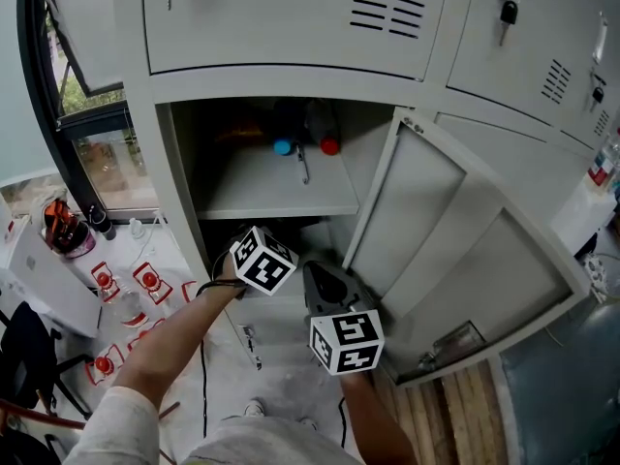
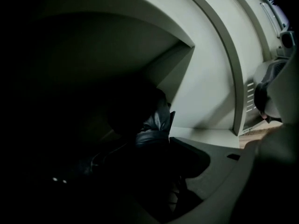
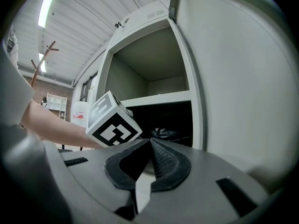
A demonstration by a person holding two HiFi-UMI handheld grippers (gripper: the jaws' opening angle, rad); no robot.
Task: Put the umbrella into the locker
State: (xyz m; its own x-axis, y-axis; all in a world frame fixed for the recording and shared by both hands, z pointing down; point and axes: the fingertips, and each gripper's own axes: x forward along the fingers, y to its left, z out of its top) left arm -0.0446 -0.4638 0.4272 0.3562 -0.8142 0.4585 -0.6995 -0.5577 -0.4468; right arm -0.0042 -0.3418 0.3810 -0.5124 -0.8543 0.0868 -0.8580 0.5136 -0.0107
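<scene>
Tall grey metal locker bank [image 1: 291, 80], one unit open. Its grey door [image 1: 455, 250] is swung out to the right. A flat grey shelf [image 1: 281, 187] splits the unit into a lit upper bay and a dark lower bay.

The left gripper [image 2: 150, 160] reaches into the lower bay. Its jaws read as clamped on the near end of the black folded fabric umbrella [image 2: 156, 120], whose bundle runs forward from between them. The umbrella is inside the lower bay, under the shelf and towards the right wall.

The right gripper [image 3: 150, 146] hangs outside, near the door's inner face. Its pads are pressed together at the tips with nothing between them.

A small blue round cap [image 1: 282, 147] and a small red round cap [image 1: 330, 146] sit far back on the shelf.

Risks, as a judgement:
- If the umbrella is let go before it rests on something, it could slide out over the front lip.
- Its far end could jam against the shelf underside or the side wall.
- The right gripper is close to the door and could knock it.

Hard to make out:
- The left gripper view is nearly black: the left jaw is lost and the bay floor is unseen, so I cannot tell if the umbrella rests on it.
- The umbrella's handle is not visible.
- What the two caps belong to is unclear.
</scene>
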